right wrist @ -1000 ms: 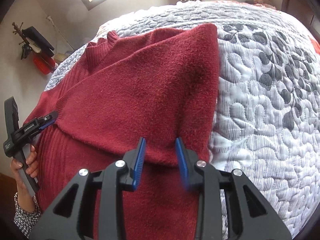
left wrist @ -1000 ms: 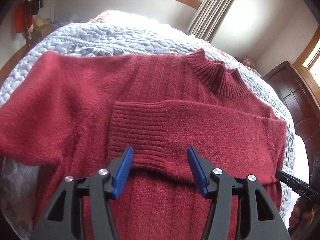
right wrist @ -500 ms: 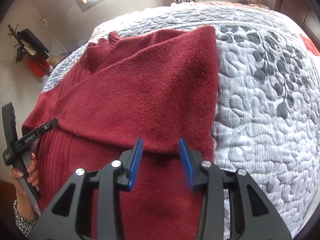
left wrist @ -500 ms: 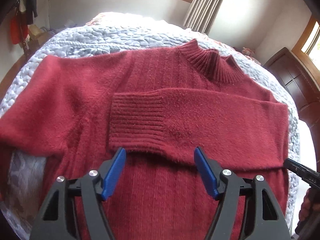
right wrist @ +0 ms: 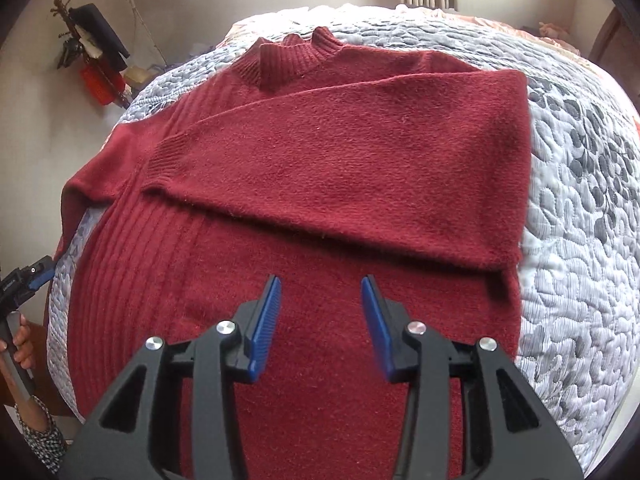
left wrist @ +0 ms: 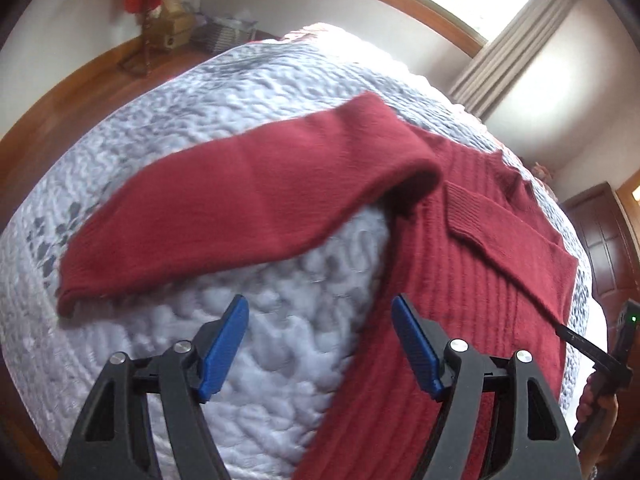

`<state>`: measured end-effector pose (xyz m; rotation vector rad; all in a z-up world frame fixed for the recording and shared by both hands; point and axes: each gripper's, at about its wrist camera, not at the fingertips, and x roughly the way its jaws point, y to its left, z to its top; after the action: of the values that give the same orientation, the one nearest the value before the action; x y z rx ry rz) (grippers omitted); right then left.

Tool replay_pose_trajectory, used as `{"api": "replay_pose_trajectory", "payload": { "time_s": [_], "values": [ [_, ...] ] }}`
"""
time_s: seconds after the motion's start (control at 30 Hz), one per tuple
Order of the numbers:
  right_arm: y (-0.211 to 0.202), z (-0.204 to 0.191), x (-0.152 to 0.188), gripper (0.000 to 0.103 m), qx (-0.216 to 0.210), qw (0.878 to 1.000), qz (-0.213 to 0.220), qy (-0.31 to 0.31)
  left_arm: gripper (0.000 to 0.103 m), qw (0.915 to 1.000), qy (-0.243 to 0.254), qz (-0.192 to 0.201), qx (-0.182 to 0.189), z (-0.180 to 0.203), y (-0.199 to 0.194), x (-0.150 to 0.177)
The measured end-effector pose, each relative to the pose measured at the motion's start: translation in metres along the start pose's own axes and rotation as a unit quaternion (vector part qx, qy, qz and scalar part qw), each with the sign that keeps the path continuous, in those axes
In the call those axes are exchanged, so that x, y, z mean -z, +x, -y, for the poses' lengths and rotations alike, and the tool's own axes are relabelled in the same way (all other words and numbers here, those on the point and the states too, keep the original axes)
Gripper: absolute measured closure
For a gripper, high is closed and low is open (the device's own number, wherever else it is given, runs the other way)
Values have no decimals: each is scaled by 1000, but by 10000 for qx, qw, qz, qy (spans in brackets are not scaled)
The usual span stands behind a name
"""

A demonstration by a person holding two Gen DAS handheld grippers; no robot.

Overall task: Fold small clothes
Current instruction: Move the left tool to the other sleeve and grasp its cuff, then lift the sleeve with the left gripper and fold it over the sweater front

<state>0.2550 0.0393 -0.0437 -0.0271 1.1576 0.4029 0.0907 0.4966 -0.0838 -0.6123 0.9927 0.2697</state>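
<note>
Left gripper (left wrist: 318, 342) swung away from the folded sleeve a moment ago, now spread wide and empty over bare grey quilt (left wrist: 256, 364), aimed toward the unfolded left sleeve (left wrist: 224, 204) lying stretched out across the bed. Red sweater (right wrist: 320, 208) spread flat on the quilt, collar at the far end, body ribbed. Right sleeve (right wrist: 360, 168) already laid across the chest, cuff pointing left. Right gripper (right wrist: 320, 320) pulled back above the lower body, fingers parted, gripping nothing. One sleeve fold apparently finished; by the look of it, next the left sleeve, then the body fold
</note>
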Motion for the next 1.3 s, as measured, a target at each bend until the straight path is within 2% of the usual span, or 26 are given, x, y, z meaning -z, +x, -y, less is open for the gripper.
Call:
{"api": "replay_pose_trajectory", "payload": {
  "time_s": [0.17, 0.27, 0.37, 0.47, 0.53, 0.73, 0.8, 0.9, 0.97, 1.07, 1.17, 1.3],
  "values": [
    [13, -17, -7, 59, -75, 9999, -73, -96, 30, 9971, -714, -256, 10, -60, 1, 6],
    [21, -23, -7, 58, -141, 9997, -141, -104, 30, 9930, -1113, -175, 358, -80, -2, 7],
    [28, -27, -7, 58, -104, 9996, -208, -150, 30, 9821, -1712, 7, 780, -101, -8, 9],
    [32, -25, -8, 58, -36, 9996, -237, -155, 30, 9727, -2178, 80, 800, -120, -7, 12],
    [33, -24, -8, 58, -41, 9996, -223, -139, 30, 9653, -2428, 8, 965, -132, -1, 13],
    [36, -24, -9, 58, -11, 9995, -215, -237, 31, 9497, -2956, 179, 1020, -160, 11, -2],
    [37, -25, -10, 58, 12, 9994, -213, -260, 34, 9493, -2995, 196, 938, -165, 15, -7],
    [39, -23, -11, 58, 15, 9995, -215, -242, 53, 9518, -2987, 239, 657, -169, 21, -12],
    [41, -22, -11, 58, 16, 9995, -216, -250, 71, 9522, -2992, 298, 544, -174, 24, -16],
    [42, -21, -10, 58, 12, 9994, -212, -283, 88, 9505, -3043, 453, 427, -181, 23, -20],
    [41, -20, -8, 58, -5, 9994, -187, -300, 91, 9547, -2874, 737, 240, -175, 17, -32],
    [37, -18, -6, 57, 21, 9993, -141, -333, 94, 9657, -2237, 1315, -28, -139, -3, -54]
  ]
}}
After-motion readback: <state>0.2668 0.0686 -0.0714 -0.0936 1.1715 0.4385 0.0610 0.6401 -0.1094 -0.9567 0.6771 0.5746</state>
